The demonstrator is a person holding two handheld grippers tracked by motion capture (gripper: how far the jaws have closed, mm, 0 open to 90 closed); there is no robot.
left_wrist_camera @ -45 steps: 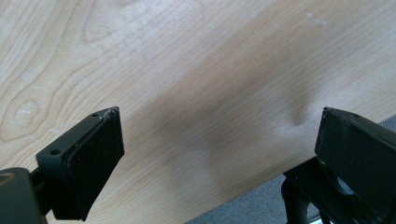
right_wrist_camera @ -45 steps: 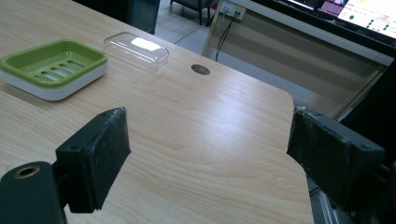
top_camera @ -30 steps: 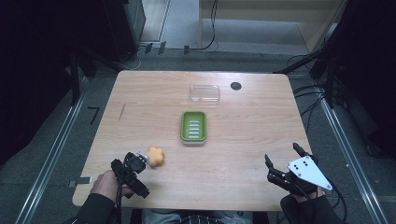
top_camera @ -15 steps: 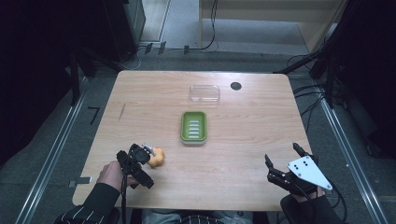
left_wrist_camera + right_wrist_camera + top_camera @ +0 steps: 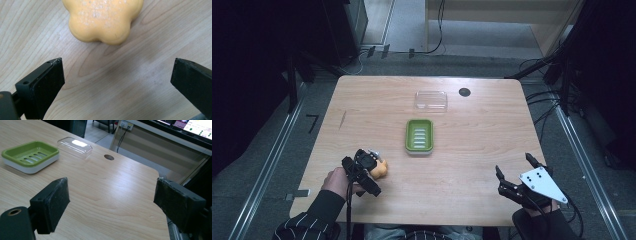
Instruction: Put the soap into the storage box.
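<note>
Nearest me, at five o'clock on the table, my right gripper hangs over the front edge with its jaws spread wide and nothing between them. At seven o'clock my left gripper has its jaws wide apart too, and the orange flower-shaped soap lies on the wood just ahead of the tips, not yet between them. Since a second ago my left hand has moved inward over it. Farther out, near the centre, sits the green soap dish, unblocked, then the clear lid at twelve o'clock beside a dark hole.
</note>
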